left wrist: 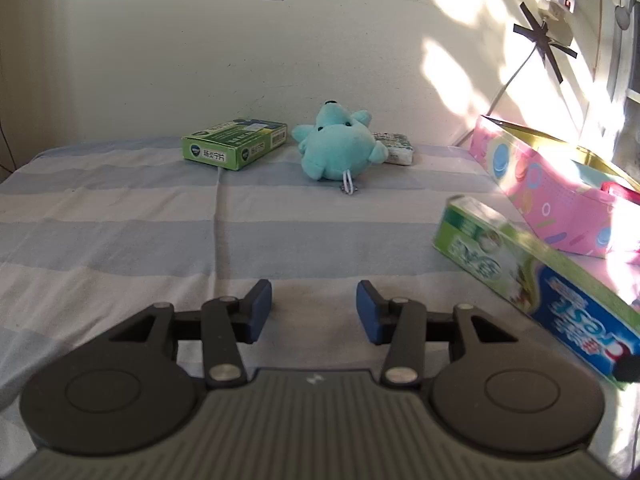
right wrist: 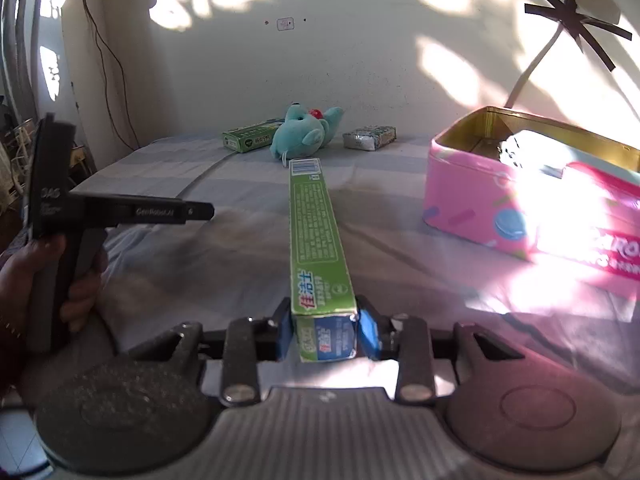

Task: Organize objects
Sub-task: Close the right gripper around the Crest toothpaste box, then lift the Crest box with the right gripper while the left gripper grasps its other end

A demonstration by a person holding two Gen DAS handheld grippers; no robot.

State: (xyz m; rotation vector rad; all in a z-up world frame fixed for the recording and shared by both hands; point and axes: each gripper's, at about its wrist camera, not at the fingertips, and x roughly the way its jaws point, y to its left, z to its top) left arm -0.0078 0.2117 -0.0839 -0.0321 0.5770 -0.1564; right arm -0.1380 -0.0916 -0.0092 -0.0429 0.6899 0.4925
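A long green toothpaste box (right wrist: 318,236) points away from me, its near end clamped between the blue pads of my right gripper (right wrist: 325,330), which is shut on it. The left wrist view shows the same box (left wrist: 532,276) at the right, tilted. My left gripper (left wrist: 314,310) hovers over the striped cloth, open, nothing between its fingers. An open pink tin (right wrist: 520,216) stands to the right, also visible as the pink tin (left wrist: 560,196) at the right edge. At the back lie a teal plush toy (left wrist: 340,144), a green medicine box (left wrist: 236,144) and a small wrapped packet (right wrist: 370,137).
The striped blue and white cloth (left wrist: 120,220) covers the surface up to a pale wall. A hand (right wrist: 48,276) holds the left gripper's handle at the left. A cable (right wrist: 528,76) and a power strip hang on the wall above the tin.
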